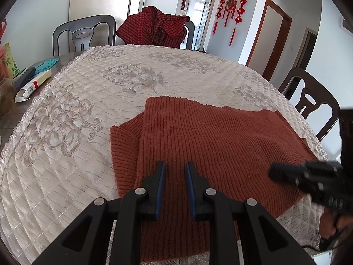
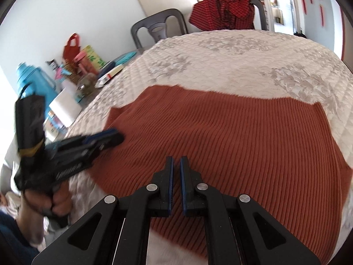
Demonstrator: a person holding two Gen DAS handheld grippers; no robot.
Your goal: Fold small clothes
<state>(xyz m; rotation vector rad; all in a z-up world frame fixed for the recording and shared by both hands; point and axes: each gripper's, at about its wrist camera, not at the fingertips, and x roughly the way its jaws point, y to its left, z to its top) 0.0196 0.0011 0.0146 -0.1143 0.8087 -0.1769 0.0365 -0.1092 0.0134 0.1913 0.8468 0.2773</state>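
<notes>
Bright daylight, strong fisheye bending at edges, right-wrist view slightly motion-blurred.

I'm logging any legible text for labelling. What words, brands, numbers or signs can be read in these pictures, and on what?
No text can be read for certain.
White carton at the table's left edge: a red band and a square code, print too small.
Left tongs, body lettering: blurred.
Red hanging knots on the wall: any characters too small.
Bottles and bags beside the table: labels blurred.
</notes>
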